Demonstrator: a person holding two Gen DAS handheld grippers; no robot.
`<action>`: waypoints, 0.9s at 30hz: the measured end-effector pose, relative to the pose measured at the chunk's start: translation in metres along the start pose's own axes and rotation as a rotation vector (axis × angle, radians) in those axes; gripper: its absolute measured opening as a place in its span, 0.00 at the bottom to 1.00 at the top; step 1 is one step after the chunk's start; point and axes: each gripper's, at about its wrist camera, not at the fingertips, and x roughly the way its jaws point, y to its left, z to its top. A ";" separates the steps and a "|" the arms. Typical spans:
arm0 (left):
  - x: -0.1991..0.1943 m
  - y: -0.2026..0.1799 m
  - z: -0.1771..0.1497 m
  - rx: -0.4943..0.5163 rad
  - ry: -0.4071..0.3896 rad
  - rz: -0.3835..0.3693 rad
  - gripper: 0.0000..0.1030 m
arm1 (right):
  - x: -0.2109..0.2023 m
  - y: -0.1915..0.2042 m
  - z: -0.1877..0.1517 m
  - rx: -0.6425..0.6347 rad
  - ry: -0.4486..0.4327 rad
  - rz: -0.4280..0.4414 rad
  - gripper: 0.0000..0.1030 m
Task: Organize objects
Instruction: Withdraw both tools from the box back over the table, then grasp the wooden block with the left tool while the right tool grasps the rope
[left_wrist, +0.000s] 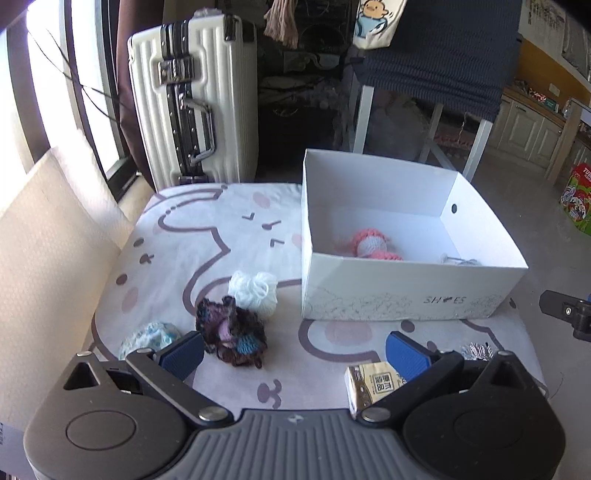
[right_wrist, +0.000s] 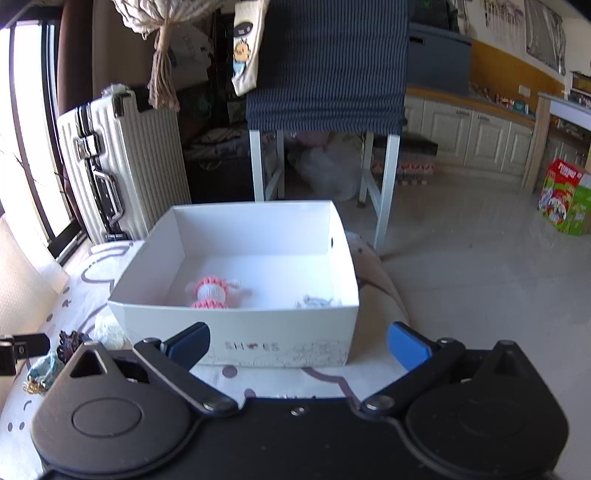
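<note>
A white shoe box (left_wrist: 406, 291) (right_wrist: 236, 328) stands open on the patterned cloth (left_wrist: 207, 236). Inside lie a pink-and-white knitted toy (left_wrist: 369, 243) (right_wrist: 214, 291) and a small pale grey item (left_wrist: 460, 260) (right_wrist: 314, 302). Left of the box lie a white yarn ball (left_wrist: 255, 290), a dark purple knitted piece (left_wrist: 231, 332) and a light blue knitted piece (left_wrist: 151, 336). A small yellow carton (left_wrist: 373, 384) lies by my left gripper's right finger. My left gripper (left_wrist: 293, 354) is open above the cloth, empty. My right gripper (right_wrist: 299, 345) is open in front of the box, empty.
A white ribbed suitcase (left_wrist: 192, 99) stands behind the cloth on the left. A chair draped in dark striped fabric (right_wrist: 328, 66) stands behind the box. A silvery tinsel bit (left_wrist: 476, 349) lies near the carton. A colourful carton (right_wrist: 565, 199) sits on the floor at right.
</note>
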 end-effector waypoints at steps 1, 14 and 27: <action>0.004 0.000 -0.003 -0.006 0.014 0.002 1.00 | 0.005 -0.001 -0.001 0.004 0.025 0.009 1.00; 0.055 -0.012 -0.030 -0.092 0.246 -0.014 1.00 | 0.063 -0.022 -0.026 0.127 0.305 0.036 0.76; 0.096 -0.020 -0.053 -0.129 0.413 0.023 1.00 | 0.105 -0.024 -0.045 0.172 0.476 0.066 0.68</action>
